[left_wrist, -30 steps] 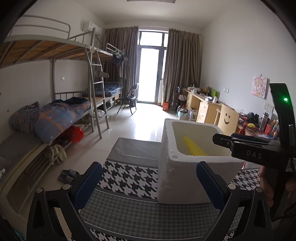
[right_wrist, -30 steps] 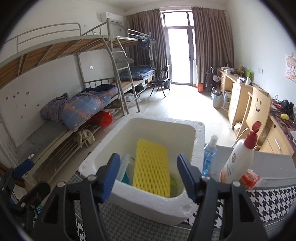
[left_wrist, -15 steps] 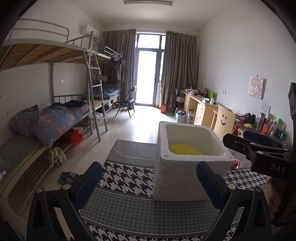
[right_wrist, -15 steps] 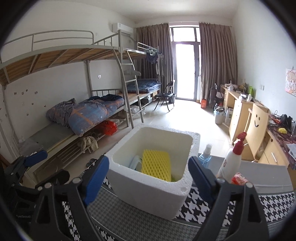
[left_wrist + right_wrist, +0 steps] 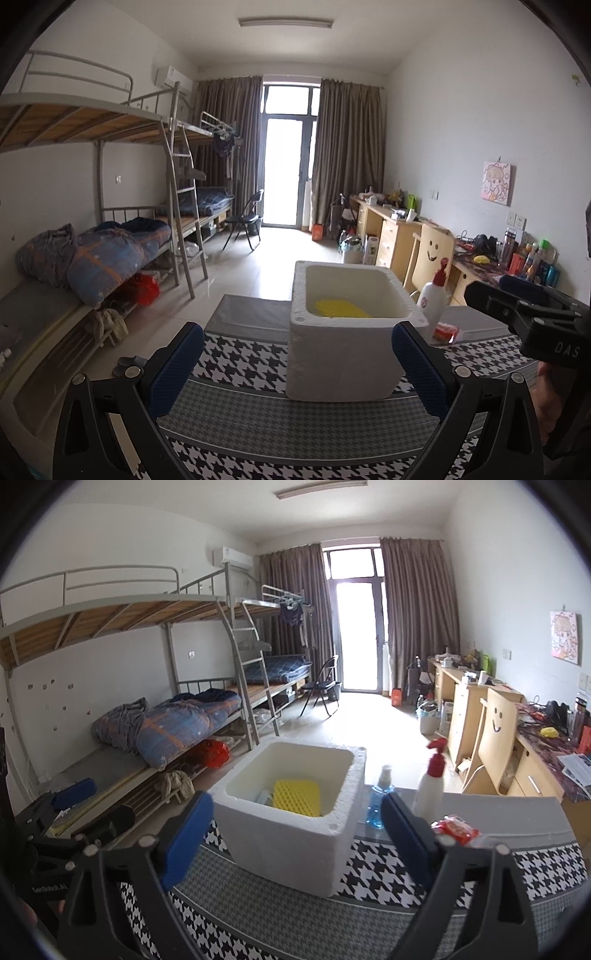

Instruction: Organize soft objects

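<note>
A white foam box (image 5: 343, 350) stands on the houndstooth-covered table (image 5: 243, 362); it also shows in the right wrist view (image 5: 291, 845). A yellow mesh foam pad (image 5: 297, 797) lies inside it, also seen in the left wrist view (image 5: 338, 308), beside a pale object (image 5: 264, 797). My left gripper (image 5: 295, 369) is open and empty, held back from the box's near side. My right gripper (image 5: 295, 838) is open and empty, in front of the box. The right gripper's body (image 5: 535, 325) shows at the right of the left wrist view.
A white pump bottle with a red top (image 5: 430, 782), a blue spray bottle (image 5: 376, 805) and a red packet (image 5: 458, 829) stand right of the box. Bunk beds (image 5: 166, 720) line the left wall, desks and a wooden chair (image 5: 495, 731) the right.
Both grippers have pulled back from the foam box, which now looks smaller and farther. The right gripper has left the box opening; its jaws have widened. The yellow pad stays inside.
</note>
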